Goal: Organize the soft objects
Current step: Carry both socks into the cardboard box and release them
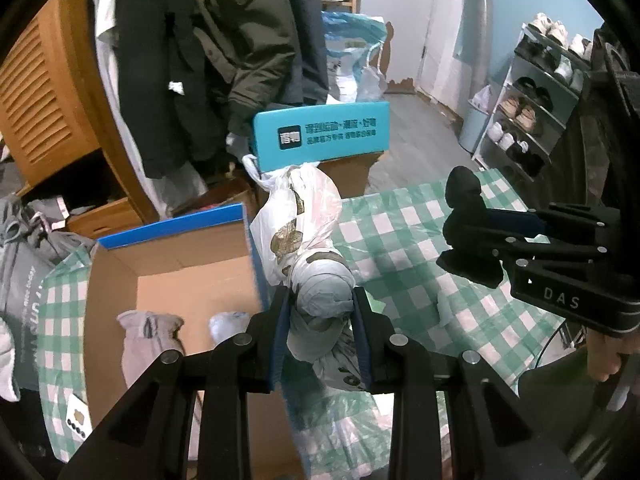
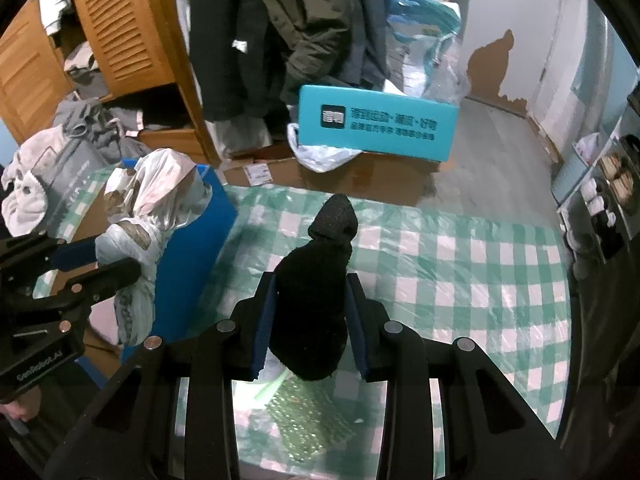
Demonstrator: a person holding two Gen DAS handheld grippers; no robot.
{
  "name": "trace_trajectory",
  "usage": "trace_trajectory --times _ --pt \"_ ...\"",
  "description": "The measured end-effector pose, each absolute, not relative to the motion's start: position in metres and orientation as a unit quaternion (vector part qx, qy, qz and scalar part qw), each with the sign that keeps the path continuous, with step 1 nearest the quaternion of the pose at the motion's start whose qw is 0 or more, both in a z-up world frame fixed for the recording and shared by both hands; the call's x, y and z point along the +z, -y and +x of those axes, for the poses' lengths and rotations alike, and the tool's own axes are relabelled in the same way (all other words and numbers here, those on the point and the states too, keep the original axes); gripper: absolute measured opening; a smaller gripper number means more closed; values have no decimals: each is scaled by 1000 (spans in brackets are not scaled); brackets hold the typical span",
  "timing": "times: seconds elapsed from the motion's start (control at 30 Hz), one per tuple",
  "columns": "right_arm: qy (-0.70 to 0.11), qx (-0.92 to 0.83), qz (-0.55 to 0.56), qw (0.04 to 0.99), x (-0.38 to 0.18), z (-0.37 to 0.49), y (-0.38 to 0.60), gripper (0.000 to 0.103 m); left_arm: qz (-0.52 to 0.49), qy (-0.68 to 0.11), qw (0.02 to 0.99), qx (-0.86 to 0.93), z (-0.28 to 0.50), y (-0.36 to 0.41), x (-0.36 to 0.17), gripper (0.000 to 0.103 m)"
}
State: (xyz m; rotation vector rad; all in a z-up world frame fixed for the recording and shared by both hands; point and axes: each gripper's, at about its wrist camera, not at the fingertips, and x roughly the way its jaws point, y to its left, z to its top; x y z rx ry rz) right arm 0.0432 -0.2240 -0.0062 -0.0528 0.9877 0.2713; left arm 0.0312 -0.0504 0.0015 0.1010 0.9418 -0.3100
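Note:
My left gripper [image 1: 320, 320] is shut on a white patterned plastic-wrapped bundle [image 1: 308, 240], held above the right wall of an open cardboard box with blue outside [image 1: 172, 248]. Two rolled pale soft items [image 1: 148, 340] lie inside the box. My right gripper [image 2: 310, 320] is shut on a rolled black sock [image 2: 316, 280], held above the green checked tablecloth [image 2: 460, 280]. The right gripper with the black sock [image 1: 468, 224] shows in the left wrist view at the right. The left gripper with the bundle [image 2: 136, 224] shows in the right wrist view at the left, beside the blue box [image 2: 192, 248].
A teal box [image 1: 320, 136] stands on a brown carton beyond the table. Dark coats [image 1: 208, 60] hang behind, next to a wooden louvred wardrobe [image 1: 44, 92]. A shoe rack [image 1: 532, 100] stands at the right. A bubble-wrap piece [image 2: 308, 420] lies on the cloth below my right gripper.

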Motion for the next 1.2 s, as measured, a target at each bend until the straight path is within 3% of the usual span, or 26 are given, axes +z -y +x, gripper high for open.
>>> trace_trajectory --times 1.2 --pt "-484 242 -81 837 -3 50 58 32 -8 -477 878 -34 21 -83 -21 30"
